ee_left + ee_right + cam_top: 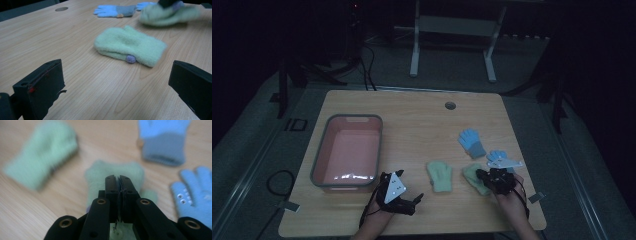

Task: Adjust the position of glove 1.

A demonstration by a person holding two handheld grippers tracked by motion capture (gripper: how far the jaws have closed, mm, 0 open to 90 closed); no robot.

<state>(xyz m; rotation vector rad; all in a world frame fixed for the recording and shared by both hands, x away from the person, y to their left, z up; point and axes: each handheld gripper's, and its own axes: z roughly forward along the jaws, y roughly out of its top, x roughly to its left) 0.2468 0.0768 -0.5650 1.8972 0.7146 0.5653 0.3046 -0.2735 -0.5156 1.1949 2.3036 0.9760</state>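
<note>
Green fleece mitten (100, 173), pinched at its cuff between the closed jaws of the right gripper (119, 185), near the counter's (422, 112) front right corner. Judged soft, light and limp; the cuff edge gives the surest hold. Left gripper (117, 82): jaws wide, empty, facing a second green mitten (128, 46) at mid-front. Pink bin (323, 162) by the left edge.

No readable text, label, brand or number anywhere: none on mittens, gloves, bin or table. Too dim and blurred for fine print.
</note>
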